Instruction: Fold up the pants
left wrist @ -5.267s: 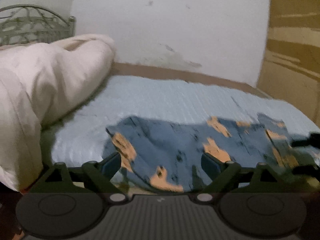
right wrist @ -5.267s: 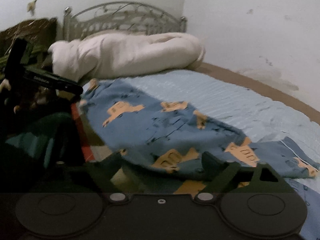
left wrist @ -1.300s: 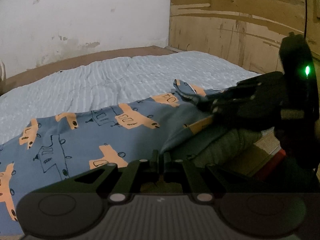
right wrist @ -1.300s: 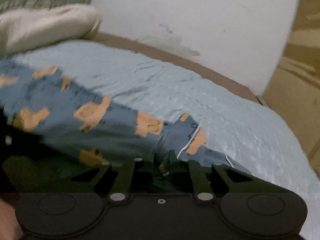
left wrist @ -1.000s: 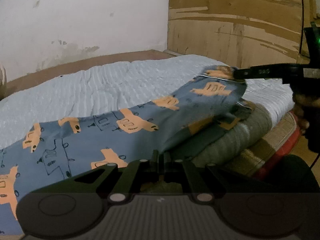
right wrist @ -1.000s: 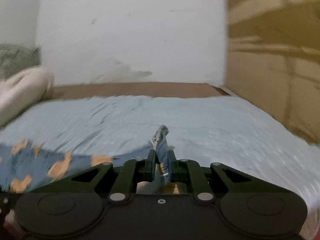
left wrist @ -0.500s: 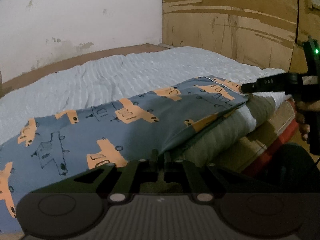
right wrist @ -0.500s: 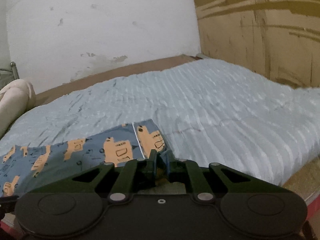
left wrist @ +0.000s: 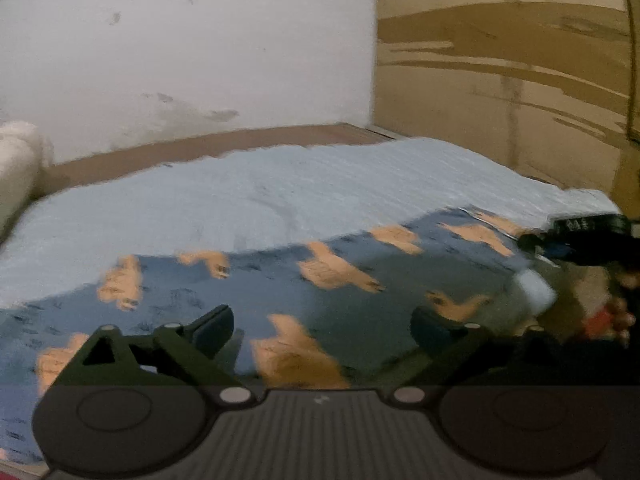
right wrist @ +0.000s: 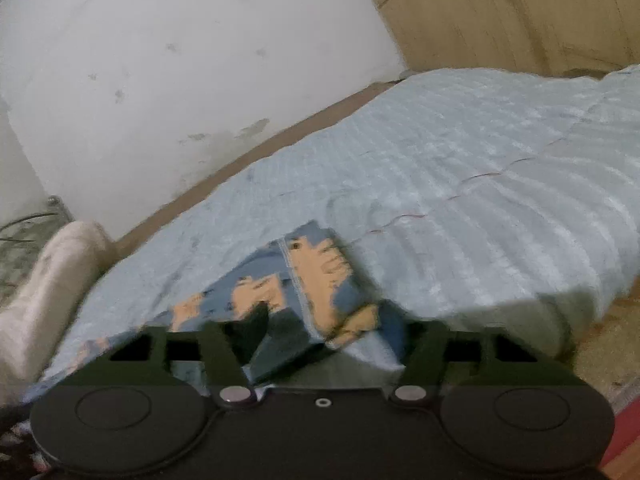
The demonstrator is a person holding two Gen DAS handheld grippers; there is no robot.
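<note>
The blue pants [left wrist: 340, 272] with orange vehicle prints lie stretched flat along the near edge of the bed. My left gripper [left wrist: 322, 320] hovers just over them, its jaws opening wide, and nothing is pinched between them. At the right edge of the left wrist view my right gripper [left wrist: 576, 228] sits at the hem end. In the right wrist view the hem [right wrist: 316, 264] lies folded over between the opening jaws of my right gripper [right wrist: 328, 320]. The pads stand apart from the cloth.
A light blue ribbed sheet [right wrist: 460, 180] covers the mattress, which drops off at the right corner. A white duvet roll [right wrist: 48, 280] lies at the left by a metal headboard [right wrist: 24, 232]. A white wall and a wood panel [left wrist: 500, 60] bound the far sides.
My left jaws went from shut on the pants edge to wide open and drew back slightly. My right gripper rolled, sank toward the bed, and its jaws parted from the hem.
</note>
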